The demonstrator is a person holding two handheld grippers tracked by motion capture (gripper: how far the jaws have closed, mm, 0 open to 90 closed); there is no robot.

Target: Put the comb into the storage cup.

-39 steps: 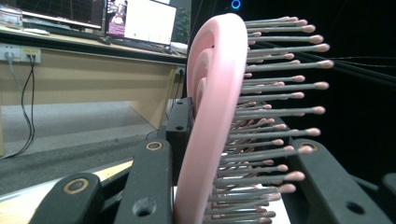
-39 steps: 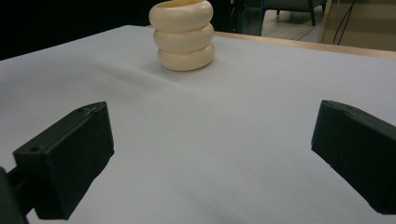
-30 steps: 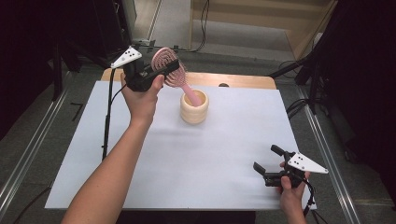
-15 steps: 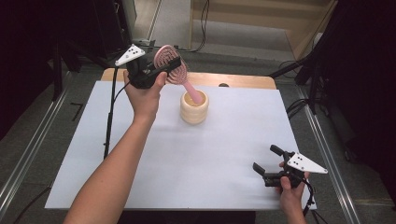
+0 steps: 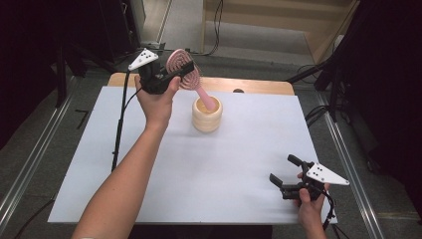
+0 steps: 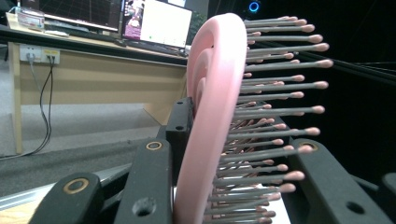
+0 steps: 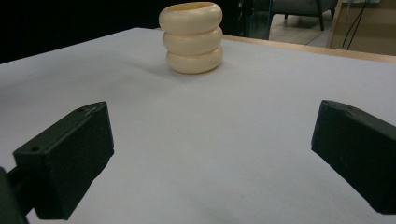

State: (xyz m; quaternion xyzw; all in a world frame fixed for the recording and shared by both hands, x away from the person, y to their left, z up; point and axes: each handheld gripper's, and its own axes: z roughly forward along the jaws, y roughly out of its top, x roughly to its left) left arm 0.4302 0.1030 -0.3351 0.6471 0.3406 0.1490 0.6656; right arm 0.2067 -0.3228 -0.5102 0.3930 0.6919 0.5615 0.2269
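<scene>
Resting near the front edge:
Right gripper (image 5: 282,175): held low at the near right corner of the worktop (image 5: 239,169), its jaws wide apart with nothing between them; in the right gripper view they frame bare white surface.
Right hand (image 5: 309,203): wrapped around the gripper's body from below, at the worktop's near edge.
Left forearm (image 5: 119,184): reaches up from the near left across the white sheet toward the far side.
Cup (image 5: 207,113): a cream, ribbed cup of three stacked rings, upright on the worktop past its middle, well apart from the right gripper.
Hairbrush (image 5: 185,73): pink, tilted, its handle end down inside the cup's mouth, its round head raised up and to the left above the rim.
Left gripper (image 5: 171,78): raised at the far side, jaws clamped on the brush head; in the left gripper view one jaw lies against the pink back, the other against the bristle (image 6: 275,98) side.
Desk with screens (image 6: 93,70): beyond the worktop.
</scene>
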